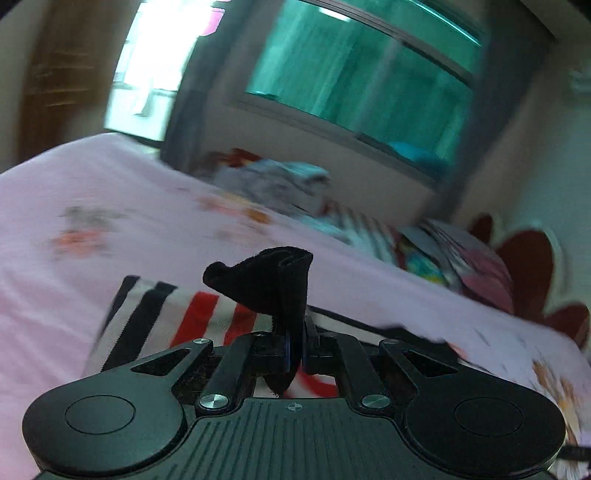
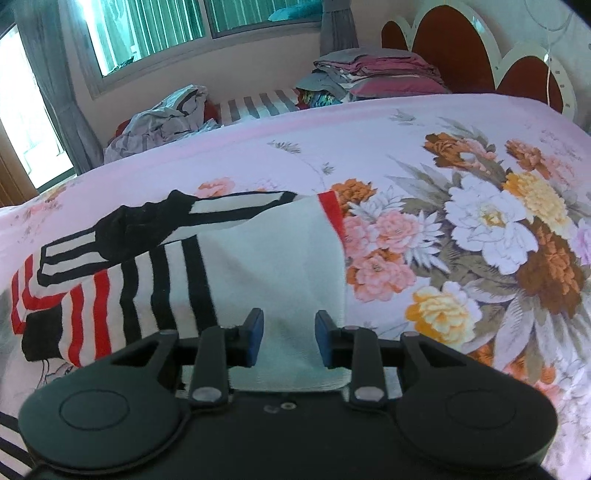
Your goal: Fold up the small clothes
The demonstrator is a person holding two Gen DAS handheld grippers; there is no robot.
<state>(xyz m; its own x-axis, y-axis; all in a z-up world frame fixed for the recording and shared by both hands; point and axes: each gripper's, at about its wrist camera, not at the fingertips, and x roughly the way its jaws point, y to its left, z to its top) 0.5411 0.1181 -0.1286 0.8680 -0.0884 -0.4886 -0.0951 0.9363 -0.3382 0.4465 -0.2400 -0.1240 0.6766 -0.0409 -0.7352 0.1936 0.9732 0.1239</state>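
Observation:
A small garment with white, black and red stripes and black trim lies on the pink floral bedsheet. In the left wrist view my left gripper is shut on a black edge of the garment, which sticks up above the jaws; the striped body lies just beyond. My right gripper is open, its blue pads either side of the garment's plain white part, just above it.
Crumpled clothes and a stack of folded laundry sit at the far edge of the bed under the window. A red and white headboard stands at the right. The left wrist view is motion-blurred.

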